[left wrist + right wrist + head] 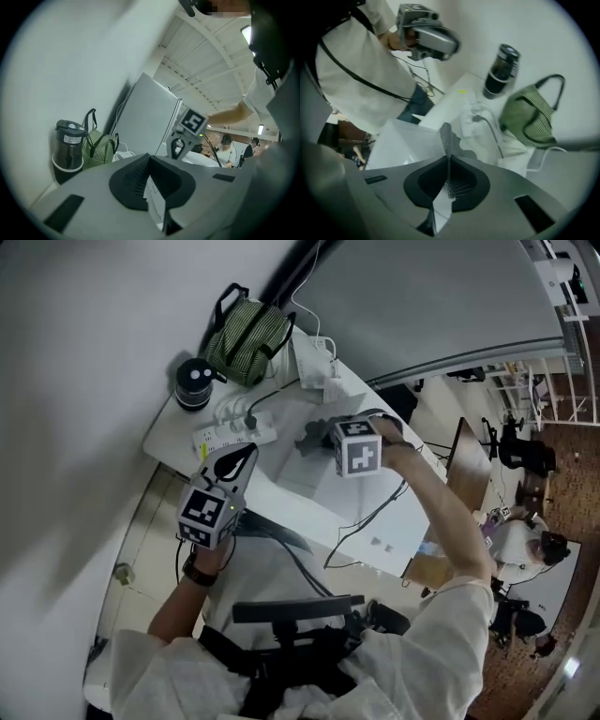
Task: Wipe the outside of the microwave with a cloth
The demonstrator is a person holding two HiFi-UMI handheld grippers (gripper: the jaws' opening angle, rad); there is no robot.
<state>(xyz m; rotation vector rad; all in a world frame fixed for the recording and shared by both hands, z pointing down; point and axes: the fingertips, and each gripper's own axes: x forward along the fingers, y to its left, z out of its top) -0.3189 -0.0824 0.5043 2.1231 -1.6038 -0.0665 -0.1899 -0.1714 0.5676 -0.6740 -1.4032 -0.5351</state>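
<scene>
Both grippers are squeezed closed, left gripper [149,163] on nothing, right gripper [449,161] pinching the grey cloth [446,137] over the microwave [314,491] top, so it looks like wiping's on; next, press and sweep across.

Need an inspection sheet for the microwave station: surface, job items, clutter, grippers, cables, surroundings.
Surface: white table, crowded at the wall end.
Job's things: microwave on the table; grey cloth over its top.
Clutter: dark bottle, green striped bag, power strip.
Grippers: left gripper jaws together, empty; right gripper jaws shut on the cloth.
Cables: cord plugged into the power strip; black cable crossing the microwave.
Surroundings: white wall; seated people at right.
</scene>
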